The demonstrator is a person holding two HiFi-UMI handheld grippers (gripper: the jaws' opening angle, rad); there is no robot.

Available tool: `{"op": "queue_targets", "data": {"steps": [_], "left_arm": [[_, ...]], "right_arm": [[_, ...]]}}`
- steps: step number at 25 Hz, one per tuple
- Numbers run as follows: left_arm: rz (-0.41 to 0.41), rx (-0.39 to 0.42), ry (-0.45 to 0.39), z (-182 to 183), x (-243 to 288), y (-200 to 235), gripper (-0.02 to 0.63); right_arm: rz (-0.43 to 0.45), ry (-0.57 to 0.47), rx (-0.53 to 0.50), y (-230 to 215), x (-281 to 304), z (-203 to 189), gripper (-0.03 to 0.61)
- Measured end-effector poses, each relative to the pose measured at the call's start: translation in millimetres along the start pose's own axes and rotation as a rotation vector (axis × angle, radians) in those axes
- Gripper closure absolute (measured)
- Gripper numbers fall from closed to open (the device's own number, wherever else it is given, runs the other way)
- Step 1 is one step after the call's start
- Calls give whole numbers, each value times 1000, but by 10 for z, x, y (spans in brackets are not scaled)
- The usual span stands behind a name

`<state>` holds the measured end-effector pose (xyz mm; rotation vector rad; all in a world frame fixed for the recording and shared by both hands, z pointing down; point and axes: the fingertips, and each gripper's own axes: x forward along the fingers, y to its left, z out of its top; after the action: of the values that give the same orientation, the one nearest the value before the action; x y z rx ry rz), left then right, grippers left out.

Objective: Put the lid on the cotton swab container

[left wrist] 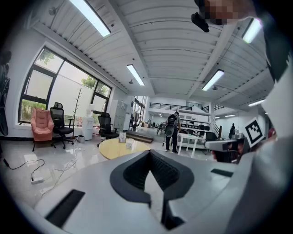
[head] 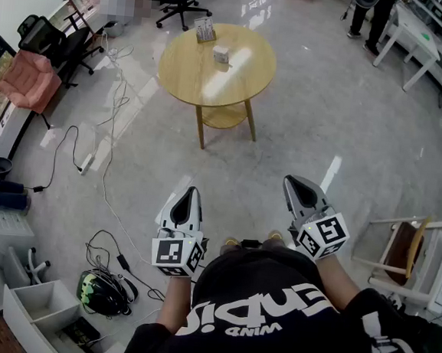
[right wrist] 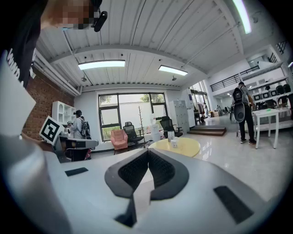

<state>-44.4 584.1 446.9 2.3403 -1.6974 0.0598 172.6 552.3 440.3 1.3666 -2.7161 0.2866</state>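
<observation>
— Fingers [left wrist: 135, 172] of the left gripper [left wrist: 149, 154] were pressed together on nothing, and those of the right gripper [right wrist: 148, 153] met the same way, empty. Where was the task's thing?

— In the upper centre of the head view, on the round wooden table [head: 199, 76], well apart from both grippers. Two small things stood there. I took the pale low one for the cotton swab container [head: 221, 54]. A taller holder [head: 205, 30] stood just behind it. I couldn't make out a lid at that size.

— So what could have gone wrong from there?

— First, picking the wrong item, since the two stood close together and neither was clear. Second, both pairs of jaws would have needed to part before the reach. A gripper arriving shut would likely have shoved a light container across the smooth top or tipped it. Third, the cables [head: 116, 101] trailed over the floor to the left of the table, where they could have caught a foot on the walk up.

— Did any view show what the others missed?

— Only the head view showed the cables, the open floor between person and table, and the pink armchair [head: 31, 78] at the left edge. Only the gripper views showed how the pads met. They also showed a standing person with a backpack [right wrist: 241, 109] at the right of the right gripper view, whom the head view barely caught.
</observation>
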Motion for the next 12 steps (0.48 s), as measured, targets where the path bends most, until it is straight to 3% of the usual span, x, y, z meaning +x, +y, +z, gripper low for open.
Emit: {"op": "queue_targets", "data": {"steps": [12], "left_arm": [[-38, 7, 4, -51, -10, 116, 606]], "right_arm": [[10, -18, 9, 184, 65, -24, 575]]}}
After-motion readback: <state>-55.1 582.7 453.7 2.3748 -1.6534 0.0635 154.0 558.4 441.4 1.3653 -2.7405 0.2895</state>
